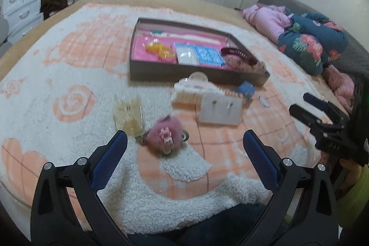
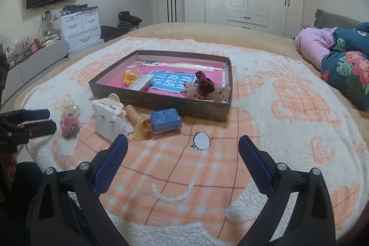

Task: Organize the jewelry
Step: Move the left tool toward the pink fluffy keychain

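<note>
Nearest, the left gripper (image 1: 184, 144) and right gripper (image 2: 183, 149) both hover with fingers spread wide, holding nothing. Just beyond lies a pink fluffy hair tie (image 1: 165, 134), then white cards (image 1: 220, 111), amber clip (image 2: 138, 119) and blue box (image 2: 165, 119) on the blanket (image 2: 265, 112). Farther back, the tray (image 2: 161, 103) contains yellow bangles (image 2: 130, 77) and a maroon scrunchie (image 2: 204, 84).

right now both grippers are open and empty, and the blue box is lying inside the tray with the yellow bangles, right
Not quite. Both the left gripper and right gripper are open and empty, but the blue box lies outside the tray, on the blanket against the tray's near wall. The right wrist view shows it. The yellow bangles are inside.
</note>
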